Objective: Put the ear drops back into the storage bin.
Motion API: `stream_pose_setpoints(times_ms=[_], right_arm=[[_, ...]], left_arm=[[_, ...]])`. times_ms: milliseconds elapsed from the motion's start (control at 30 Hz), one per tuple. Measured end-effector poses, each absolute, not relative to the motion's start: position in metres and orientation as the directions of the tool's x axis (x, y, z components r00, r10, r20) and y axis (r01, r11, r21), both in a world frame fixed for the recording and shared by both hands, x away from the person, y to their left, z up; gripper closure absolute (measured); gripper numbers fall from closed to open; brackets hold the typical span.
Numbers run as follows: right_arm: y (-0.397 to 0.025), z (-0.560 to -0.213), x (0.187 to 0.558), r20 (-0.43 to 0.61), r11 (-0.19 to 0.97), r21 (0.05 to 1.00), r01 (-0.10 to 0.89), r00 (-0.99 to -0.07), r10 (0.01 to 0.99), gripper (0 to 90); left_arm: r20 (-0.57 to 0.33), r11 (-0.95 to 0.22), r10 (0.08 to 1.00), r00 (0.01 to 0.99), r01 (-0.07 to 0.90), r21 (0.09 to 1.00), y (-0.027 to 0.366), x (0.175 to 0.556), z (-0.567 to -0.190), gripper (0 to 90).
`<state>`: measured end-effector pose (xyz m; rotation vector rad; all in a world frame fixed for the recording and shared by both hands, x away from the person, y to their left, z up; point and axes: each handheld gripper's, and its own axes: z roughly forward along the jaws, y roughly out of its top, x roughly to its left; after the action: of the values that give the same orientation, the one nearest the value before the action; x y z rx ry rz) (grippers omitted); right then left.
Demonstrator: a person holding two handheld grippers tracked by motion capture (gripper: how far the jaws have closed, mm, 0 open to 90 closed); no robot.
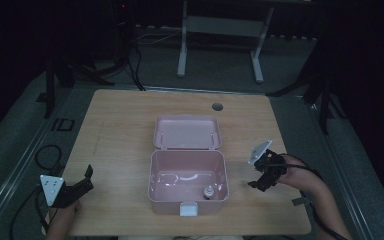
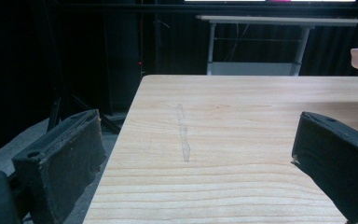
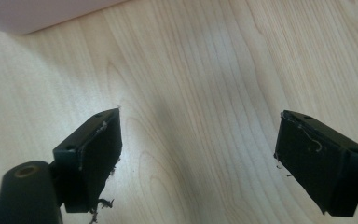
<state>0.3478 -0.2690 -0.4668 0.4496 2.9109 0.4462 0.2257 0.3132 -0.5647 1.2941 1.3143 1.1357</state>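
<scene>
A pink plastic box (image 1: 188, 187) stands open near the table's front middle, its lid (image 1: 187, 132) laid back flat behind it. A small grey bottle-like object (image 1: 208, 192) rests inside, near the front right wall. My left gripper (image 1: 86, 179) sits at the front left corner of the table, open, with nothing between its jaws. My right gripper (image 1: 260, 181) hovers to the right of the box, open and pointing down at bare wood. In the left gripper view the pads (image 2: 65, 158) frame the tabletop. In the right gripper view the pads (image 3: 98, 154) stand wide apart.
The wooden table (image 1: 120, 125) has a round cable hole (image 1: 217, 106) at the back. A white latch (image 1: 188, 209) sticks out from the box's front. Cables lie on the floor at left, and a white desk frame (image 1: 220, 30) stands behind the table.
</scene>
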Motion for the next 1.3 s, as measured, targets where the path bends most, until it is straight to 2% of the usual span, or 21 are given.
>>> stream_pose_setpoints(times_ms=[300, 600, 800, 900, 1067, 1167, 1300], right_arm=[[-0.295, -0.488, 0.347, -0.109, 0.835, 0.424, 0.350, -0.896, 0.431, 14.2], [-0.310, -0.506, 0.344, -0.150, 0.701, 0.588, 0.403, -0.797, 0.584, 14.2], [-0.312, -0.521, 0.342, -0.172, 0.643, 0.640, 0.421, -0.737, 0.654, 13.8], [-0.314, -0.527, 0.340, -0.171, 0.584, 0.688, 0.431, -0.686, 0.707, 13.3], [-0.318, -0.531, 0.339, -0.188, 0.471, 0.763, 0.443, -0.544, 0.817, 13.3], [-0.320, -0.535, 0.339, -0.215, 0.452, 0.771, 0.450, -0.484, 0.848, 12.9], [-0.326, -0.541, 0.340, -0.200, 0.390, 0.786, 0.479, -0.399, 0.895, 12.8]], left_arm=[[-0.015, 0.016, 1.000, -0.005, 0.132, 0.991, 0.313, 0.226, -0.565, 2.4], [-0.016, 0.017, 1.000, -0.005, 0.132, 0.991, 0.313, 0.226, -0.565, 2.4], [-0.016, 0.017, 1.000, -0.005, 0.132, 0.991, 0.313, 0.226, -0.565, 2.4], [-0.017, 0.017, 1.000, -0.005, 0.131, 0.991, 0.313, 0.226, -0.565, 2.4], [-0.015, 0.016, 1.000, -0.006, 0.132, 0.991, 0.313, 0.226, -0.565, 2.3], [-0.015, 0.016, 1.000, -0.006, 0.131, 0.991, 0.313, 0.226, -0.565, 2.4], [-0.015, 0.016, 1.000, -0.006, 0.131, 0.991, 0.313, 0.226, -0.565, 2.4]])
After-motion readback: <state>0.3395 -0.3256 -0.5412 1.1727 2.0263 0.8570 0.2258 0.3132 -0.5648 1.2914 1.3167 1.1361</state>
